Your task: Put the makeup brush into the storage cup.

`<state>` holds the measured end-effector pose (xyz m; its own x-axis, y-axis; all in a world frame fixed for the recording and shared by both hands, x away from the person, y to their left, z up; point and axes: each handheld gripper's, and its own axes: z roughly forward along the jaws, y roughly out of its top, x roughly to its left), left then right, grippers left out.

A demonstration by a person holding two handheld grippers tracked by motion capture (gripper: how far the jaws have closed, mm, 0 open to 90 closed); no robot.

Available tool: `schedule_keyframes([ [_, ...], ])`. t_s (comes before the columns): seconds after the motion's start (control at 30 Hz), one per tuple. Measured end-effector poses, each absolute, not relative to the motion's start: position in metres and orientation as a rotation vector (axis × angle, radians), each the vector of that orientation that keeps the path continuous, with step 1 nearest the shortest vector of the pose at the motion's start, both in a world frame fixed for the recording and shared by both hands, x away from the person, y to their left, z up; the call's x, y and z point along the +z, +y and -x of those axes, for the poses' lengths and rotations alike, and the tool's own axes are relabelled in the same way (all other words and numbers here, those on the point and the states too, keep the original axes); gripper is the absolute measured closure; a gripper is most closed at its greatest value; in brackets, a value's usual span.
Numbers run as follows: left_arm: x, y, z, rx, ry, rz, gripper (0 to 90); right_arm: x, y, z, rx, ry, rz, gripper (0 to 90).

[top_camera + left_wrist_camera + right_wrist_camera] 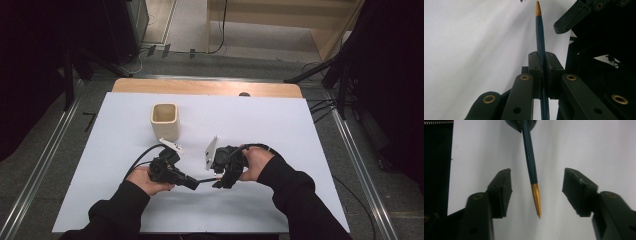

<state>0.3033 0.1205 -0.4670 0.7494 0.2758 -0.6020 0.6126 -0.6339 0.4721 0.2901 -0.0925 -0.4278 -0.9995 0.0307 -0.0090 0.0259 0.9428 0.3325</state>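
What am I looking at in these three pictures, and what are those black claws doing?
A person at a table holds a tool in each hand. One camera looks down from above; one rides on each tool. The left hand-held gripper is clamped shut on a dark blue pen with a gold tip. The right hand-held gripper faces it with its jaws open, the pen's tip between them, untouched. Farther back on the white surface stands a pale square cup.

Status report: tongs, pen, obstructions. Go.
Left tongs shut on pen. Right tongs open, pads either side of the pen's gold tip, not touching. Cup stands apart, farther up the table. Nothing in the way.
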Motion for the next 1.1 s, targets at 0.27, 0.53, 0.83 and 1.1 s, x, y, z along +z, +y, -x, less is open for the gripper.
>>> schedule_keyframes([
  [0.27,-0.466,0.123,-0.303,-0.631,0.67,-2.257,85.2,-0.425,-0.113,-0.289,0.664,3.037,-0.192,27.7],
  [0.53,-0.466,0.127,-0.303,-0.631,0.674,-2.251,85.1,-0.428,-0.131,-0.289,0.775,2.986,-0.297,26.7],
  [0.83,-0.464,0.132,-0.303,-0.623,0.681,-2.248,85.1,-0.433,-0.15,-0.285,0.863,2.957,-0.408,20.5],
  [1.1,-0.463,0.138,-0.302,-0.586,0.698,-2.235,85.1,-0.437,-0.163,-0.278,0.9,2.918,-0.493,19.7],
])
